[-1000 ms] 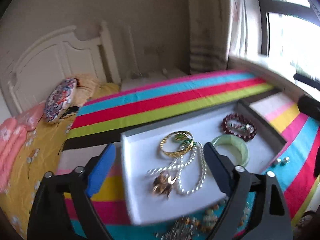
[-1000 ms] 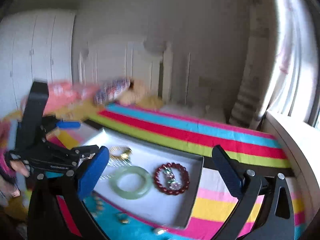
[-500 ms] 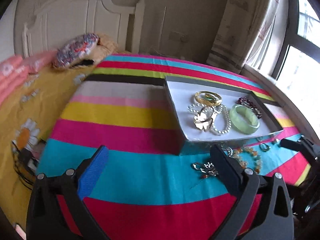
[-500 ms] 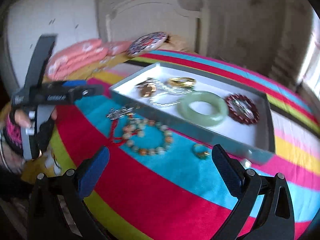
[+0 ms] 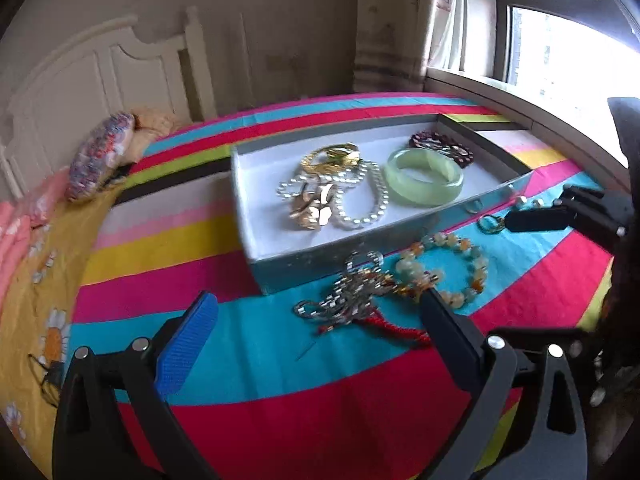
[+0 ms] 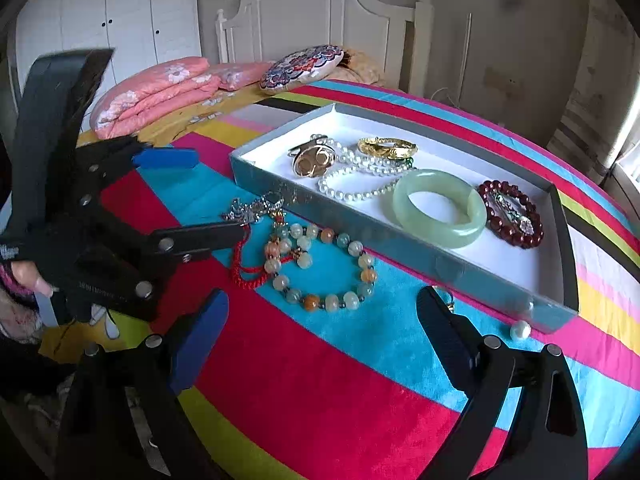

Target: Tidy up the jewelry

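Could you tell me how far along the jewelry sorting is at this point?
Partly done: the jade bangle, pearl strand and red bead bracelet lie in the tray. Both grippers are open, holding nothing. The beaded bracelet, silver chain and loose pearl remain outside.

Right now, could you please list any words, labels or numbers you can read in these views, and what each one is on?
No text reads clearly.
Left gripper: white print on the body, one line near the handle, one lower down; both too small and blurred to read.
Jewelry box, striped cloth: no text visible.
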`<state>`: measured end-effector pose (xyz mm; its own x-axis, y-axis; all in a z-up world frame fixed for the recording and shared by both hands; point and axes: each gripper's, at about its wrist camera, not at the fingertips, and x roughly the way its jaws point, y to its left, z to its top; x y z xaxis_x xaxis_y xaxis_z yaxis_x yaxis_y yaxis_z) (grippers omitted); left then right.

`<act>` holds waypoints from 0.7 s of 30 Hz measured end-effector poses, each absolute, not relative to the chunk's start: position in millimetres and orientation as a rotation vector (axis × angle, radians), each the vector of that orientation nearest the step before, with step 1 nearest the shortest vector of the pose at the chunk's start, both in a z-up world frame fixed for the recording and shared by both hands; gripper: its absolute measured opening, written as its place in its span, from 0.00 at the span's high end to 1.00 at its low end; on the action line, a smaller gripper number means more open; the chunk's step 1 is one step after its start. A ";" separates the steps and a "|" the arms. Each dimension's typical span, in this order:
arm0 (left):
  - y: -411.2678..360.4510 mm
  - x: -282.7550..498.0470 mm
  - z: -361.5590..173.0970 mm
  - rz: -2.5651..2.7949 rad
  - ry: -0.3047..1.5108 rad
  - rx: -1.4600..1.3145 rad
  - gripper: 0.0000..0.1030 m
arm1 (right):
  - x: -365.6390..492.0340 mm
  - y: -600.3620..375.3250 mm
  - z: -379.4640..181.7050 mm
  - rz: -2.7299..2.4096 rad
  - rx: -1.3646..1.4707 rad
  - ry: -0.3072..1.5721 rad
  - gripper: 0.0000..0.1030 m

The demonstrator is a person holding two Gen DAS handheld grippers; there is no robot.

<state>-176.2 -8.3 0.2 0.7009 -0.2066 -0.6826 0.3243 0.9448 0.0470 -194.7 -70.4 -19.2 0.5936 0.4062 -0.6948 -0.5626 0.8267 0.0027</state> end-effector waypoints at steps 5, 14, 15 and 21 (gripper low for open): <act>-16.8 -162.0 -3.4 -0.331 0.795 0.211 0.25 | -191.8 -75.8 -19.0 0.580 -0.189 0.752 0.10; -25.8 -161.1 -10.8 -0.369 0.817 0.272 0.78 | -192.9 -74.8 -19.3 0.582 -0.184 0.751 0.10; -24.7 -162.0 -9.0 -0.363 0.804 0.270 0.81 | -193.2 -74.2 -19.0 0.576 -0.189 0.749 0.10; 4.6 -177.5 12.2 -0.386 0.728 0.094 0.93 | -193.2 -62.8 -15.9 0.598 -0.242 0.759 0.30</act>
